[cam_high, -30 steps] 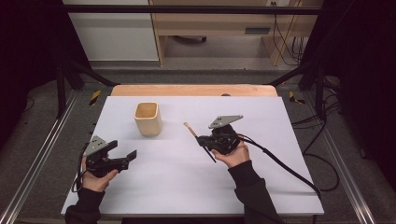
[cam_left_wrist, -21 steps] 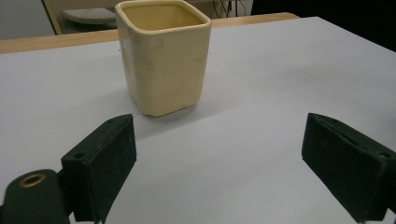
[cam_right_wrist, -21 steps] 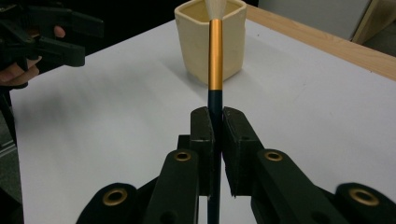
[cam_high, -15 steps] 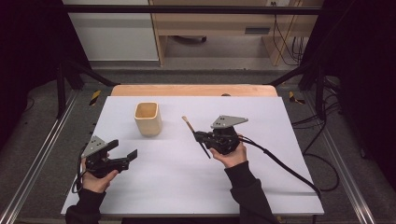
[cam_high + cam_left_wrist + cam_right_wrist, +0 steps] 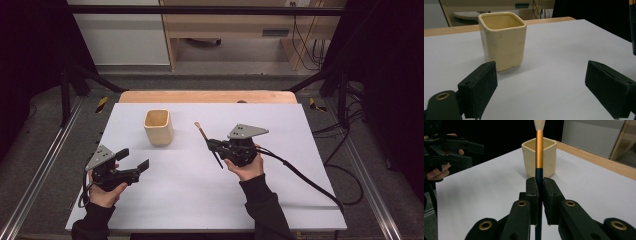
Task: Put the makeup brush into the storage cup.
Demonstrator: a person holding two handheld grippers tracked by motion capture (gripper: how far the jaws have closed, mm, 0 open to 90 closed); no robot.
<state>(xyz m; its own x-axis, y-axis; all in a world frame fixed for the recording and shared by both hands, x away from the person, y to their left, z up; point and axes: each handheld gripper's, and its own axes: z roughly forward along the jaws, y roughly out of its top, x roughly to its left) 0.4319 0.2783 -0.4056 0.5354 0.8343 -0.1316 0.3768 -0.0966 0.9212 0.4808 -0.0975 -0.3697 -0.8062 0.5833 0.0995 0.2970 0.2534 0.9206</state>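
Observation:
A cream square cup point(image 5: 159, 127) stands upright on the white table, left of centre and toward the far side. My right gripper point(image 5: 212, 145) is to its right, shut on the dark handle of a paintbrush point(image 5: 202, 133). The brush has a gold ferrule and its pale bristles point toward the far side. In the right gripper view the brush point(image 5: 539, 152) rises from the closed jaws of my right gripper point(image 5: 539, 187), in line with the cup point(image 5: 549, 162). My left gripper point(image 5: 133, 159) is open and empty, near and left of the cup point(image 5: 502, 41). In the left gripper view its jaws stand wide apart point(image 5: 541, 90).
The white sheet point(image 5: 200, 200) covers the table, and a wooden edge point(image 5: 207, 96) shows at the far side. A black cable point(image 5: 300, 175) trails right from my right gripper. Metal rails point(image 5: 40, 175) run along both sides of the table.
My right gripper has lifted and turned slightly, so the brush tip has moved a little toward the far side. The left gripper and the cup have stayed put.

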